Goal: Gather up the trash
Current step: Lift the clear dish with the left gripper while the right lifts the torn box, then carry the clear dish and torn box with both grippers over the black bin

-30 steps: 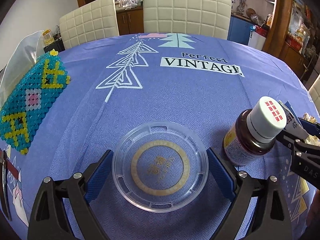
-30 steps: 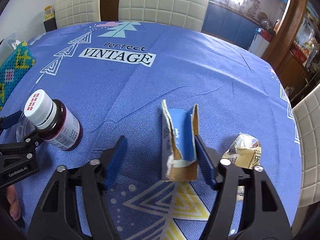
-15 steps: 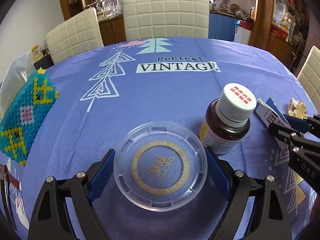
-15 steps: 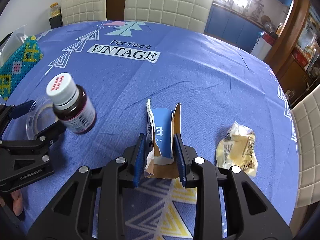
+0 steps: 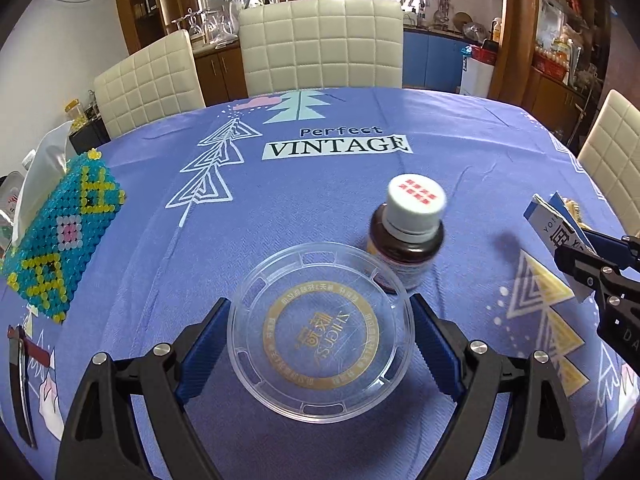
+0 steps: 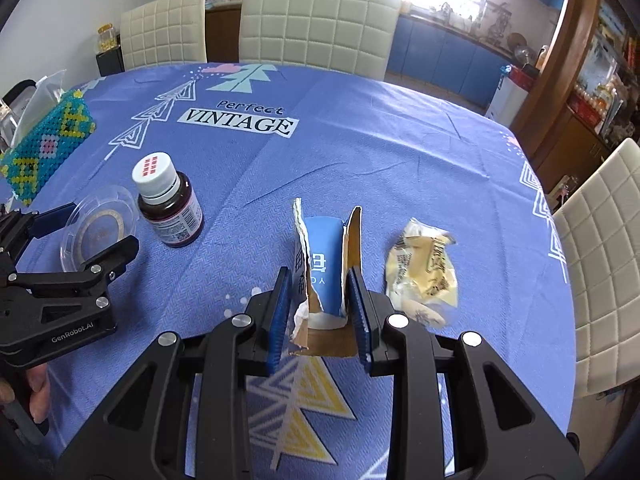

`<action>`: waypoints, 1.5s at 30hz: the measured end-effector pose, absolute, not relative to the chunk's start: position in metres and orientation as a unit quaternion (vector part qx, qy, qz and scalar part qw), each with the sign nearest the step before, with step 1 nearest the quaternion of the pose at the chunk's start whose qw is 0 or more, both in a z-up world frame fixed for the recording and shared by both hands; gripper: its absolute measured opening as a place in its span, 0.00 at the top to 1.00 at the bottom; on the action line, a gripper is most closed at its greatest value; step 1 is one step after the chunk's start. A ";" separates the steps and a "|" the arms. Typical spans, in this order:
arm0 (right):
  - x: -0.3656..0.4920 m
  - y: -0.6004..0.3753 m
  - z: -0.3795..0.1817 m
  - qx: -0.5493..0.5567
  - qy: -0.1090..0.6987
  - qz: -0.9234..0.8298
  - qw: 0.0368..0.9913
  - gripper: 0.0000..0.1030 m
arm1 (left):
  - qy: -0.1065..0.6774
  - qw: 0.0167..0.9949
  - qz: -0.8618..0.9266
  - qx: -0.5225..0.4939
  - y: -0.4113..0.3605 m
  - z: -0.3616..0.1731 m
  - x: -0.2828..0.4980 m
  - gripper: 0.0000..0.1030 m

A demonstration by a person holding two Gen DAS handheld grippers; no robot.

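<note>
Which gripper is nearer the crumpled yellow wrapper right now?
Right. The right gripper, shut on the torn blue carton, sits just beside the yellow wrapper. The left gripper, holding the clear lid, is far across, beyond the brown bottle.

Desk [image 5: 460, 152] is covered by a blue cloth printed "Perfect VINTAGE" [image 5: 338, 145] with tree patterns. A beaded teal-and-yellow tissue box [image 5: 60, 240] is parked at 9 o'clock by the edge. Cream quilted chairs [image 5: 320, 44] are lined up at 12 o'clock, with wooden cabinets and blue kitchen cupboards [image 6: 448, 60] seen behind.
</note>
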State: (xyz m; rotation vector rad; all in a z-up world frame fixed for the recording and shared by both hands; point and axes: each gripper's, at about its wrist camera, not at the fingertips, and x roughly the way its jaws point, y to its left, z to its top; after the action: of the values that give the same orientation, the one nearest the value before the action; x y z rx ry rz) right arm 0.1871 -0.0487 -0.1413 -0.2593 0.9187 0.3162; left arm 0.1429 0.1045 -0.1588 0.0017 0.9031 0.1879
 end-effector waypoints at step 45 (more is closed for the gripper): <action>0.005 -0.360 -0.053 -0.022 0.386 -0.085 0.918 0.70 | 0.338 0.915 -0.190 0.115 -0.241 -0.059 0.030 0.18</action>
State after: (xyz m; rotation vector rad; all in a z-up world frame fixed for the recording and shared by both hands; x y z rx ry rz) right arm 0.0046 -0.3603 -0.0528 -0.0448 0.7935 -0.1756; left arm 0.0295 -0.2414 -0.0585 0.2369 0.6952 -0.3911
